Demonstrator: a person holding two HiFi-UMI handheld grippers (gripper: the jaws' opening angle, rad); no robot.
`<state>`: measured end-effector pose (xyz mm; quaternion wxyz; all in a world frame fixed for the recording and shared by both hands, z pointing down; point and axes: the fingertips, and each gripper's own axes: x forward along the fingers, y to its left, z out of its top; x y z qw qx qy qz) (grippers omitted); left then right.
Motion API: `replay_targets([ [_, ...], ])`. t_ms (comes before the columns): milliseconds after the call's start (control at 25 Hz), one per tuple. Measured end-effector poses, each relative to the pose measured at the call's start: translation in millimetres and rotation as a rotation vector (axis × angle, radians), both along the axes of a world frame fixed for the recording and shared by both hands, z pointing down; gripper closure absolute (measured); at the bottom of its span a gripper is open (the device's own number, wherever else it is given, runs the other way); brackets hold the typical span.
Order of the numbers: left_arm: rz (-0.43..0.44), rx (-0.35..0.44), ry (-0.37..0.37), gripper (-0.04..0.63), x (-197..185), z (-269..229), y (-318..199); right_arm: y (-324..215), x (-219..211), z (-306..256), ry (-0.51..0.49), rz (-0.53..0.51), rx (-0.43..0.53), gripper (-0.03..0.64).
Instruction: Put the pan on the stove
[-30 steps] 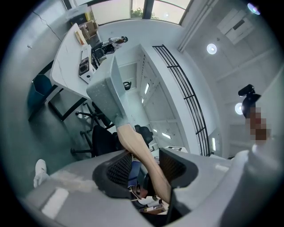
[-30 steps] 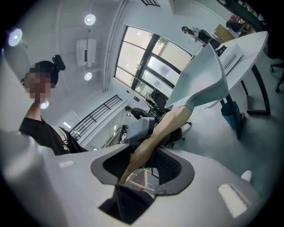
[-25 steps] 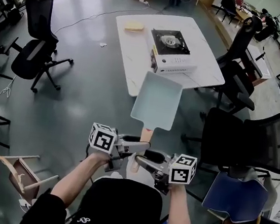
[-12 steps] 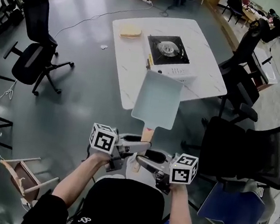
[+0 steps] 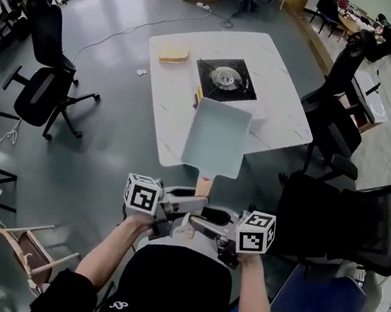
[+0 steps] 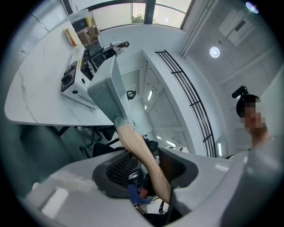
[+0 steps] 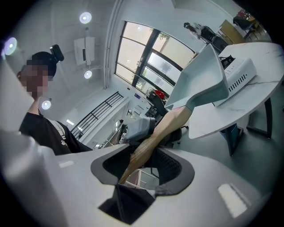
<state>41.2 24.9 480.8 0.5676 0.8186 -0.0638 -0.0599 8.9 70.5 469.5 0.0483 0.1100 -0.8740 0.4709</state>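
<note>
We clench our left hand-held gripper (image 6: 146, 166) and right hand-held gripper (image 7: 141, 162) on the pan (image 5: 216, 137) by its wooden handle (image 5: 203, 186), holding it airborne above the table (image 5: 281, 106) edge, beside the stove (image 5: 226, 79).

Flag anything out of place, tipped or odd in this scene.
A wooden stool appears to lie tipped on its side on the floor at the head view's lower left, and a small white scrap sits on the floor left of the table. The pan, carried over the table's near edge, and the stove look normal.
</note>
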Motion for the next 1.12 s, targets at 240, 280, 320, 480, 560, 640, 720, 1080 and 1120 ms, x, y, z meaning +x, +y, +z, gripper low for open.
replay_targets([
  [240,-0.015,0.006,-0.010,0.396,6.2,-0.7,-14.1,-13.4,7.1,-0.6,-0.008,-0.020,0.006,0.436],
  [280,-0.019,0.005,-0.013,0.396,6.2,-0.8,-16.3,-15.4,7.3,-0.9,-0.011,-0.021,0.005,0.436],
  [320,-0.021,0.005,-0.016,0.396,6.4,-0.8,-17.8,-16.9,7.6,-1.0,-0.013,-0.023,0.005,0.436],
  [480,-0.031,0.008,-0.021,0.396,6.6,-0.8,-23.6,-22.4,8.6,-0.3,-0.012,-0.038,0.010,0.436],
  [560,-0.035,0.008,-0.021,0.396,7.2,-0.4,-27.6,-26.2,9.3,-0.2,-0.013,-0.042,0.010,0.436],
  [640,-0.036,0.011,-0.022,0.396,8.5,1.8,-31.8,-30.3,11.1,0.4,-0.013,-0.046,0.009,0.436],
  [720,-0.038,0.013,-0.021,0.396,10.6,2.3,-37.9,-36.3,13.3,0.9,-0.012,-0.049,0.009,0.436],
  [1080,-0.038,-0.004,-0.013,0.396,14.9,3.9,-79.6,-78.2,17.2,3.5,-0.008,-0.043,0.001,0.436],
  [1120,-0.039,-0.006,-0.012,0.396,15.4,4.4,-85.4,-83.8,17.7,4.1,-0.008,-0.044,-0.001,0.436],
])
